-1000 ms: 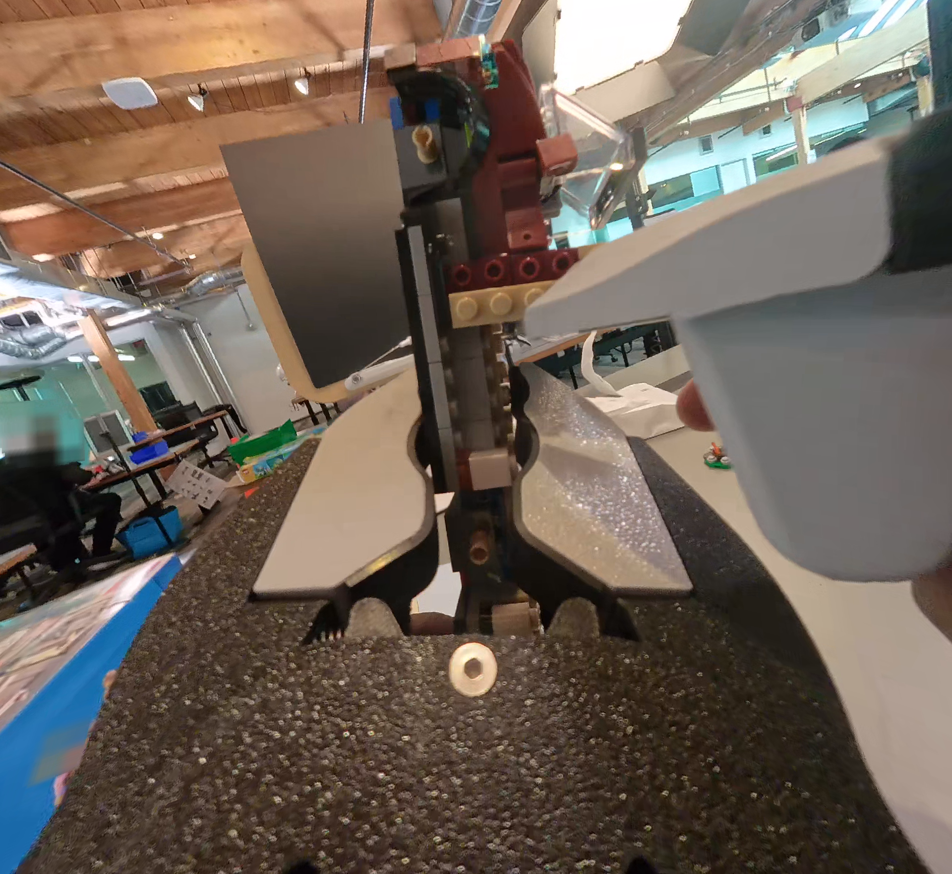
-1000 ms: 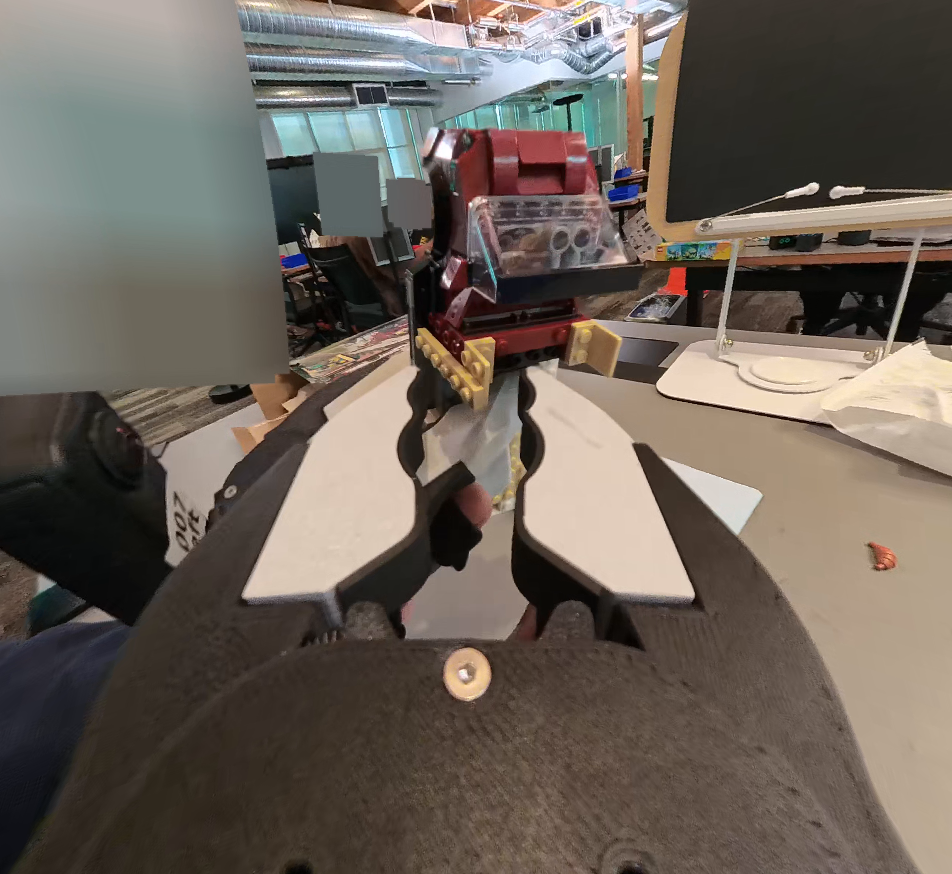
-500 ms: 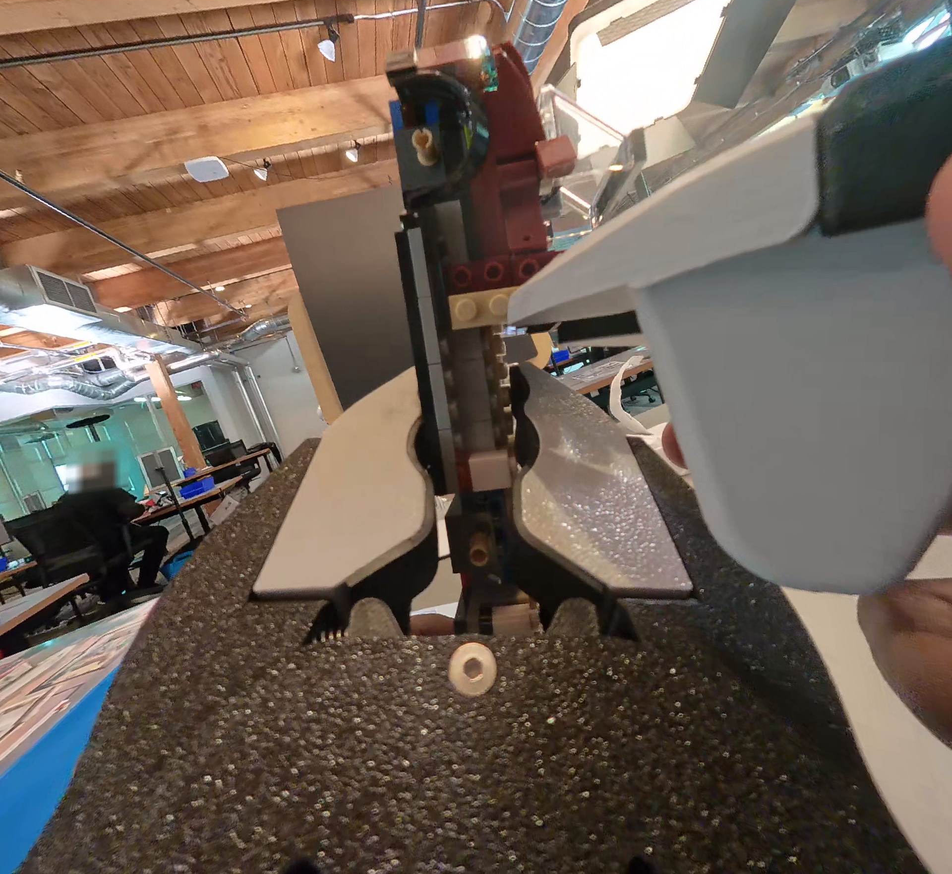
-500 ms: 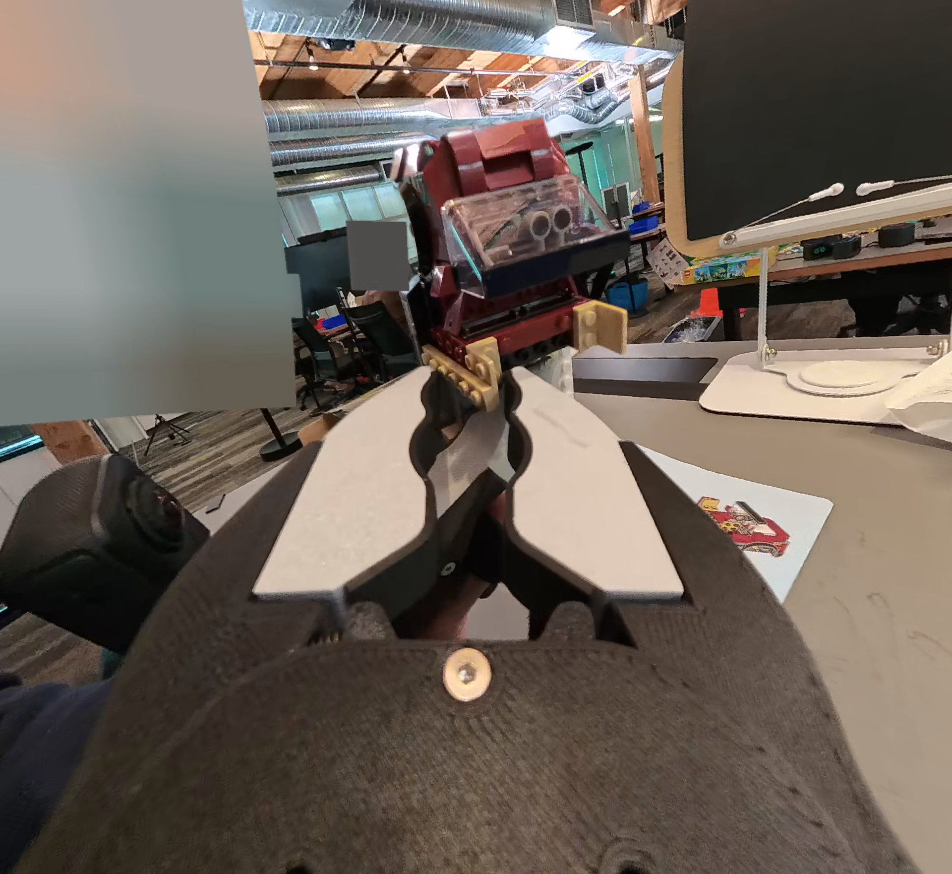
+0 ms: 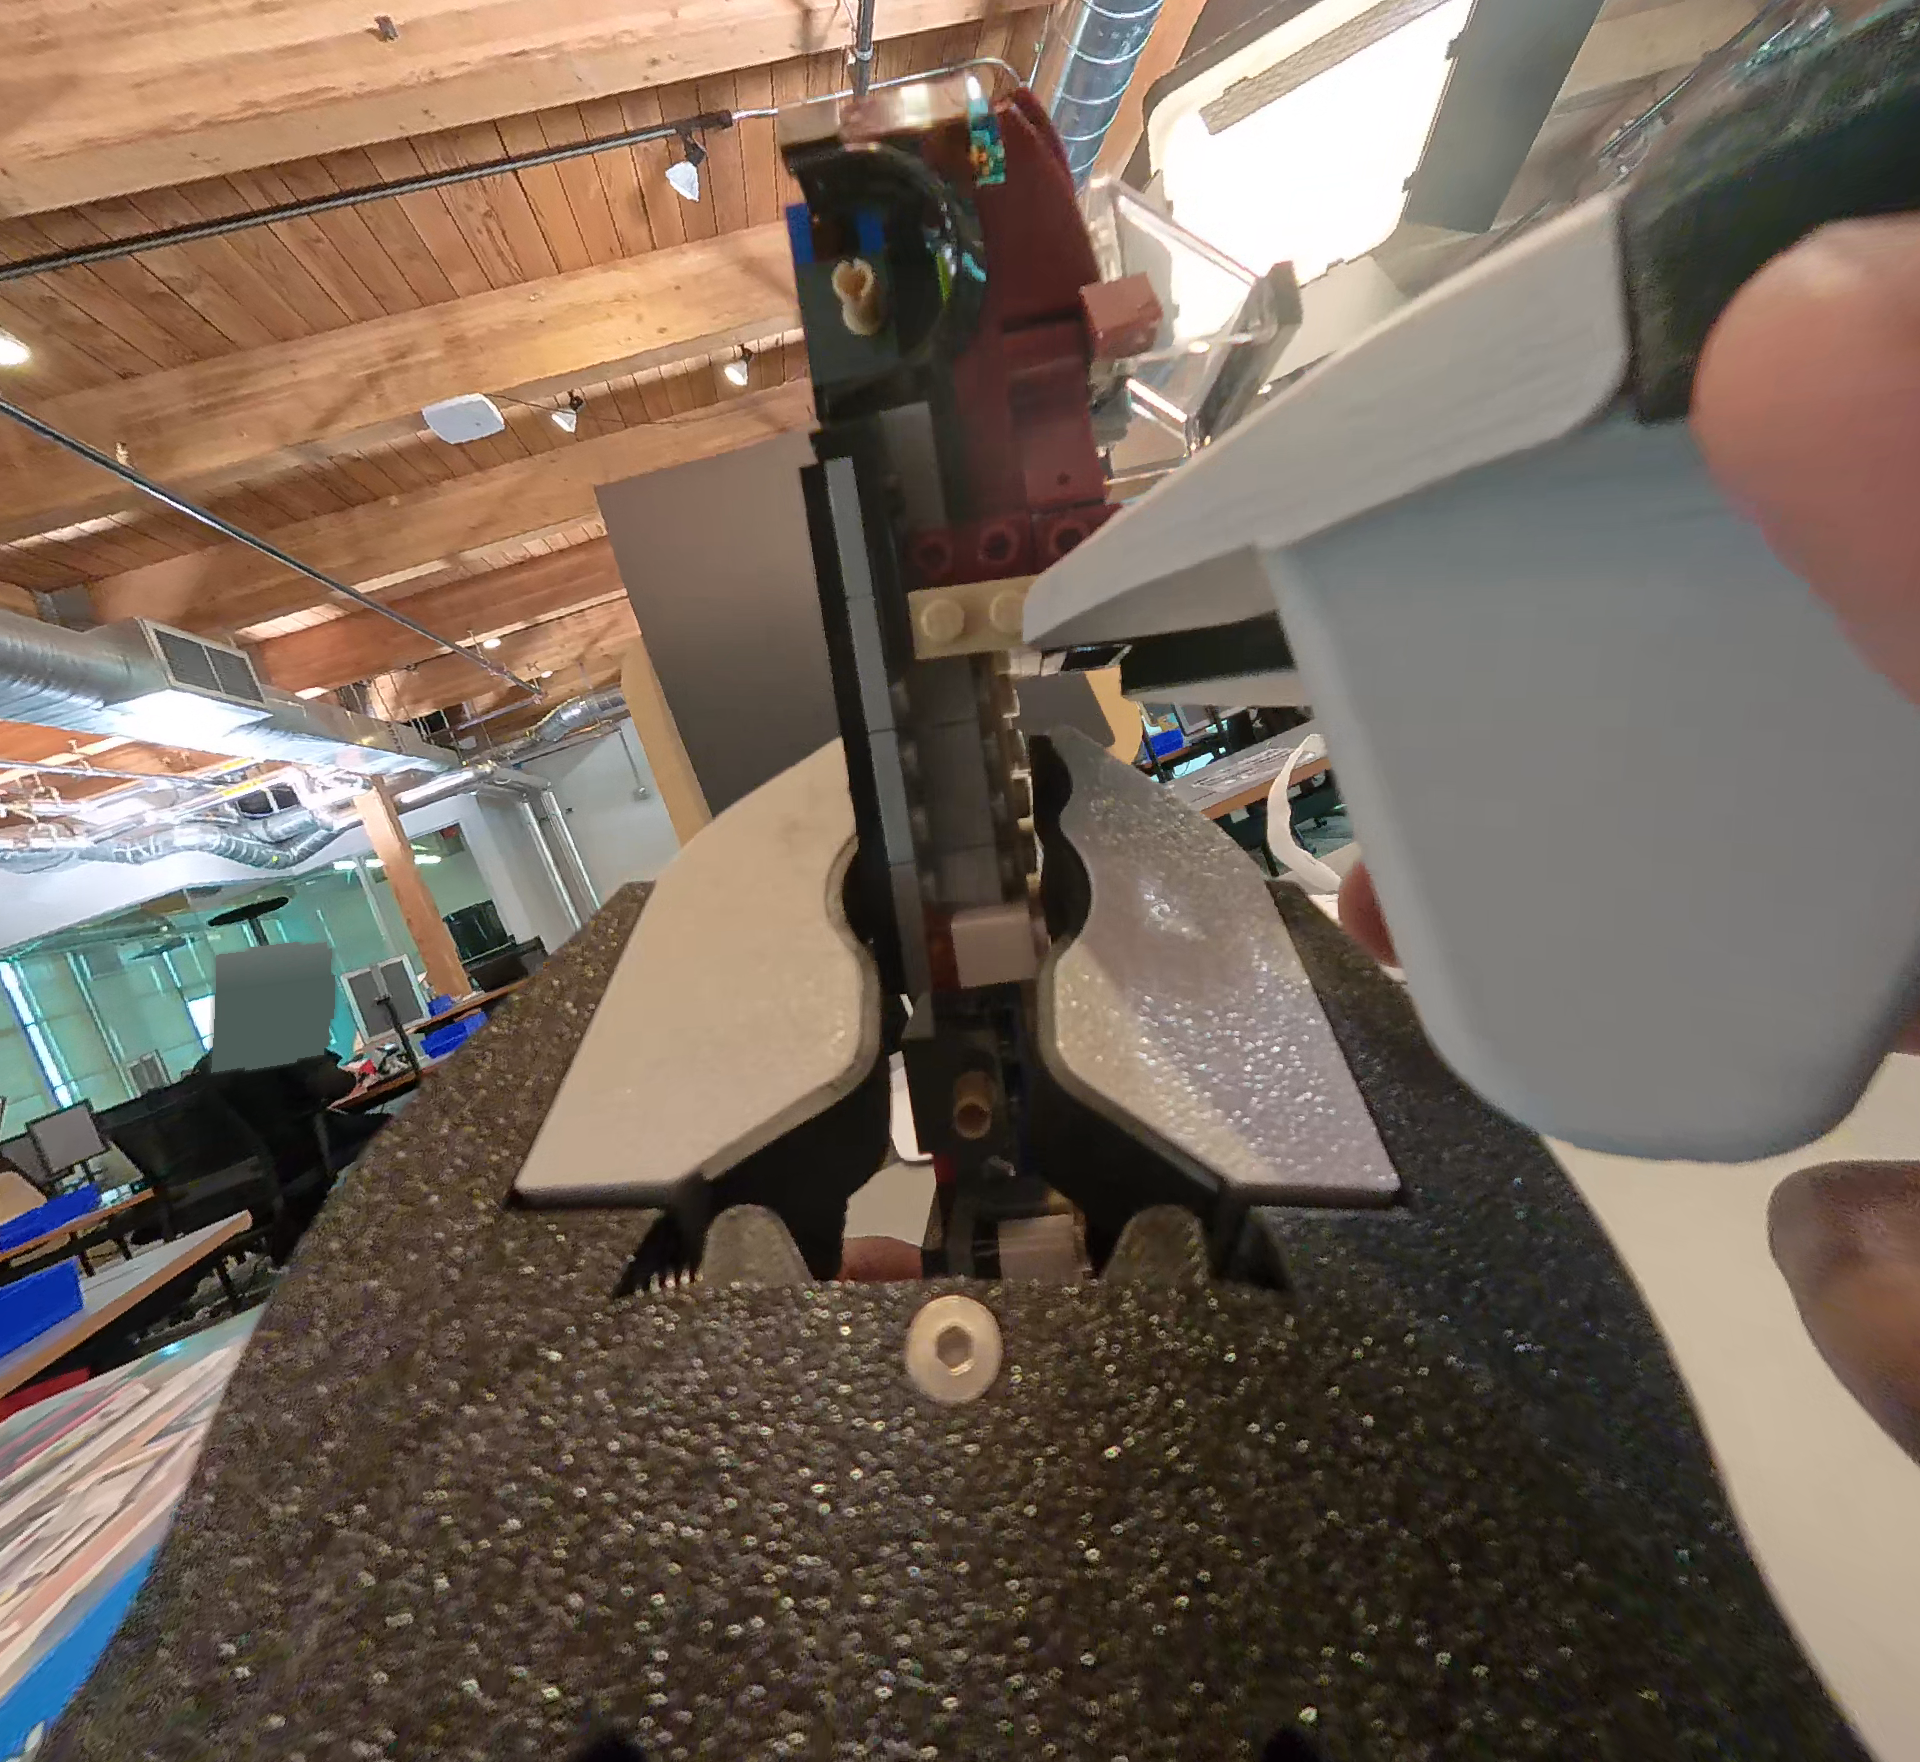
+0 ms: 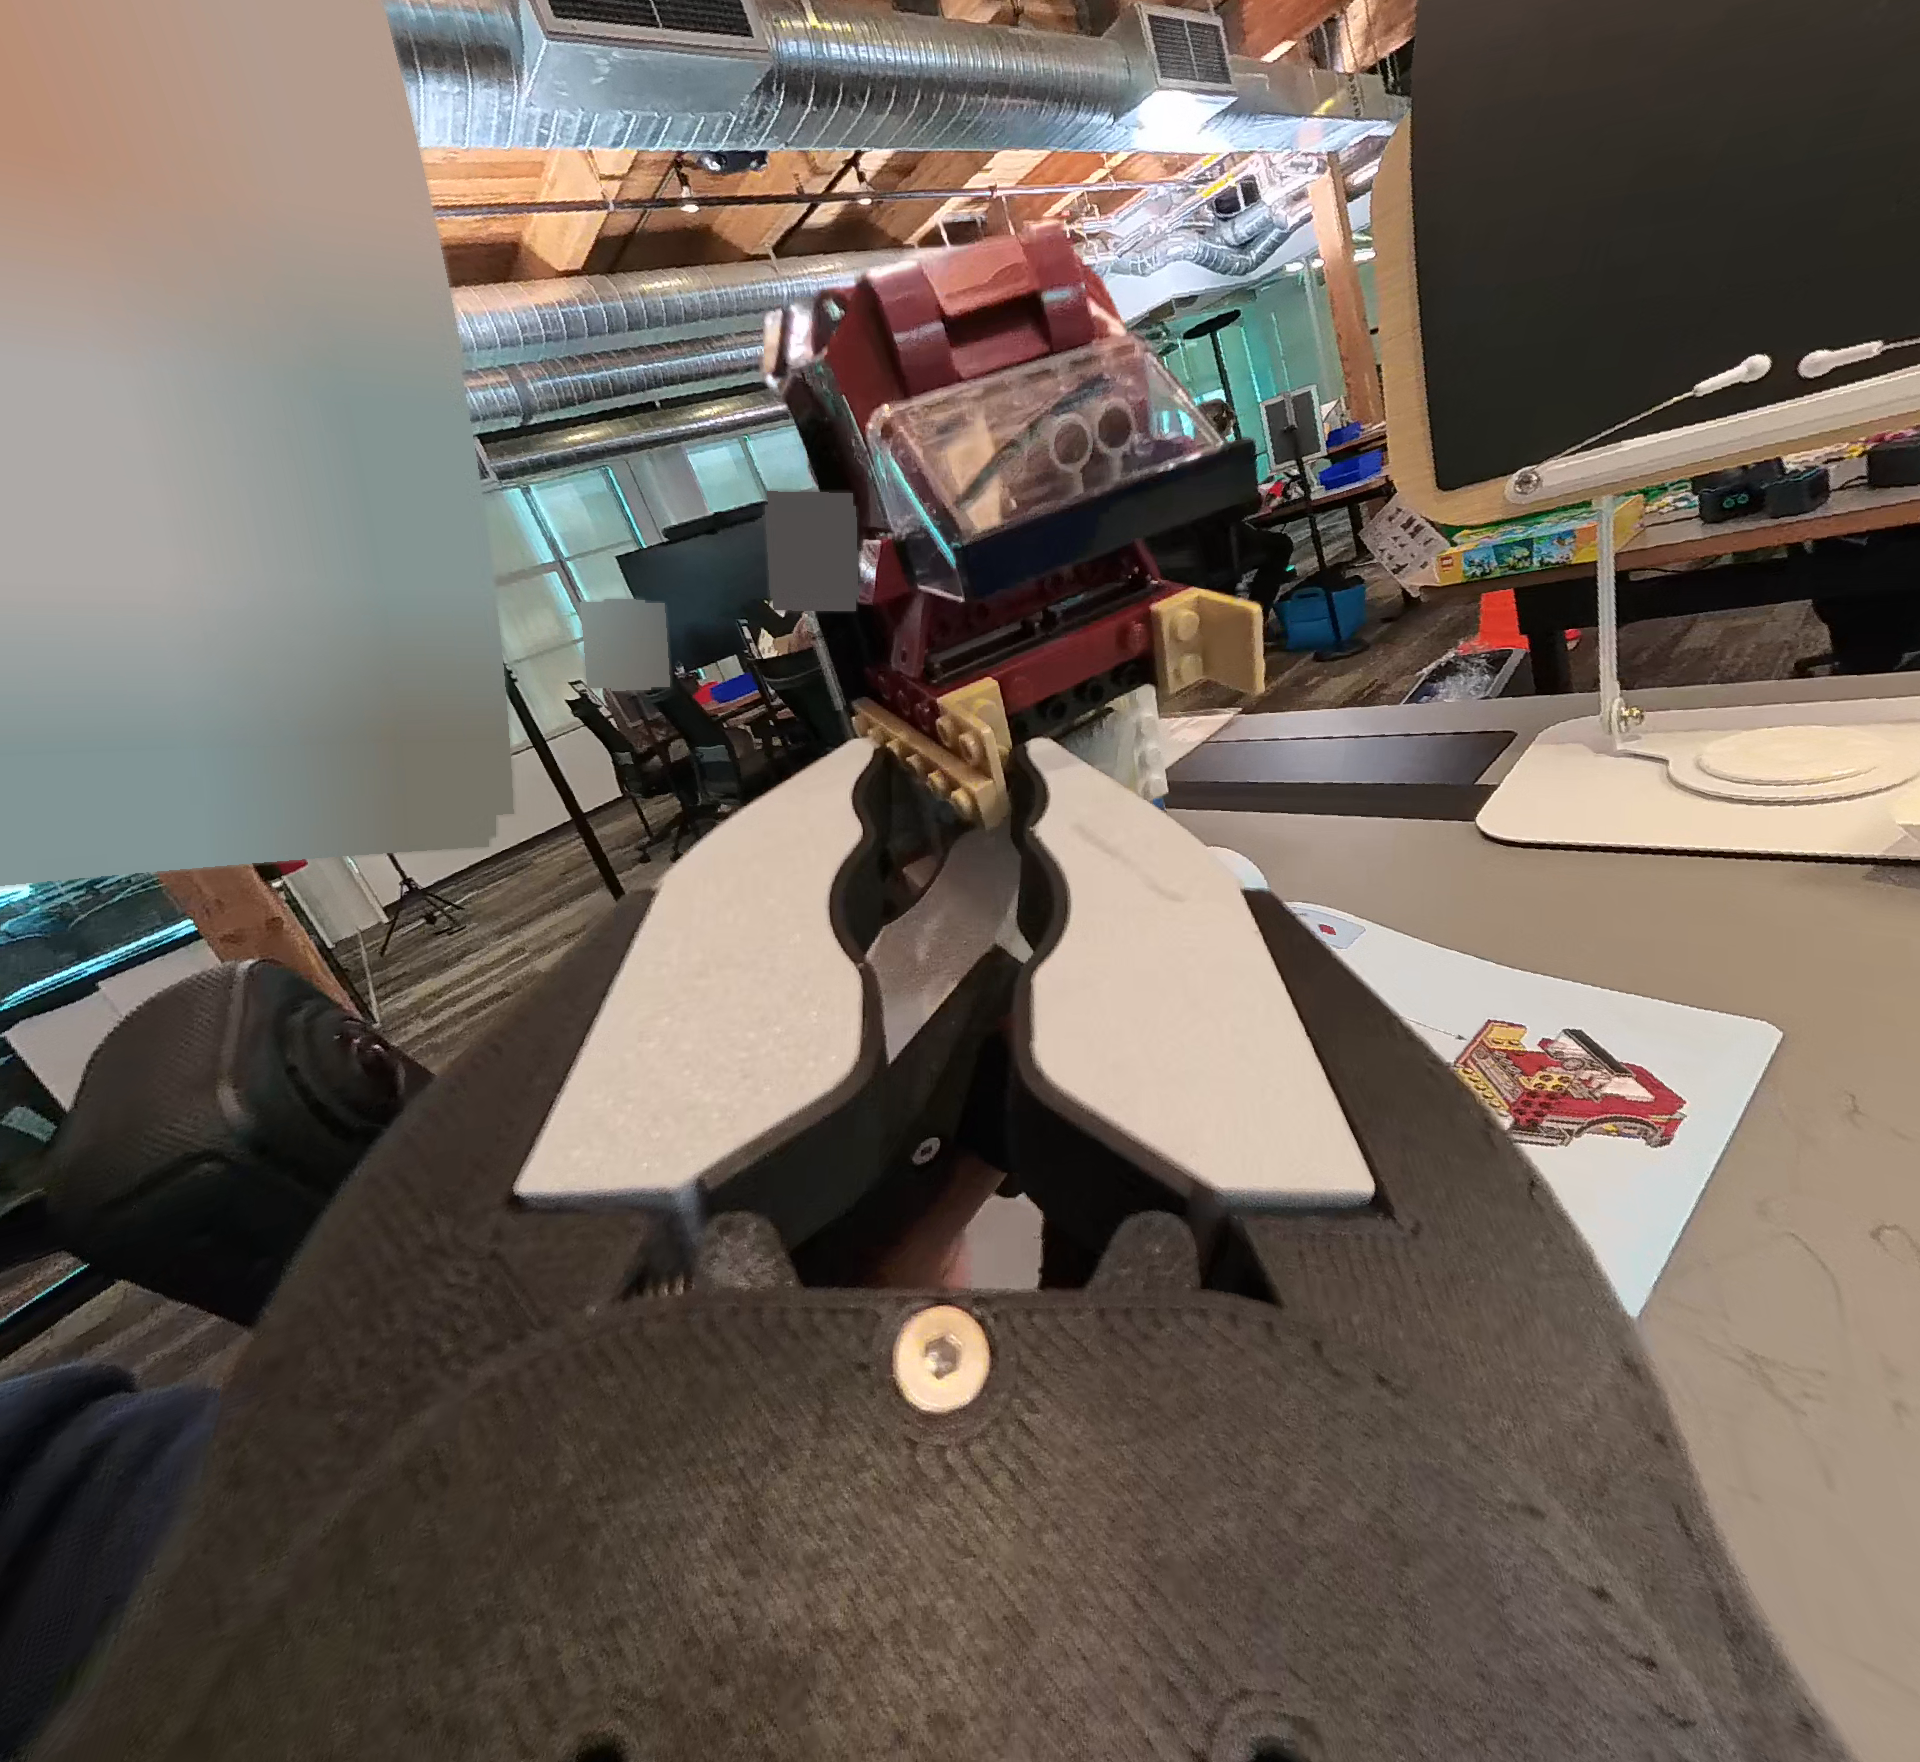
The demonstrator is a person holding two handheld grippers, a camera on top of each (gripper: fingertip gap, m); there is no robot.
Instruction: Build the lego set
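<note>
Both tongs I see closed on one dark-red brick model (image 5: pixel 1023 424): left tongs (image 5: pixel 940 839) clamp its grey base at frame centre, right tongs (image 6: pixel 951 798) pinch its tan plate (image 6: pixel 961 756), above the desk (image 6: pixel 1714 964).

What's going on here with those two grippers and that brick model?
A person is working two handheld grippers on one dark red toy-brick vehicle with a clear windshield, raised above a grey table. The left gripper is clamped on the model's dark, narrow underside, both pads pressing it. The right gripper has its fingertips closed around a tan studded plate at the model's lower edge. A printed picture sheet of a red vehicle lies on the table nearby.
</note>
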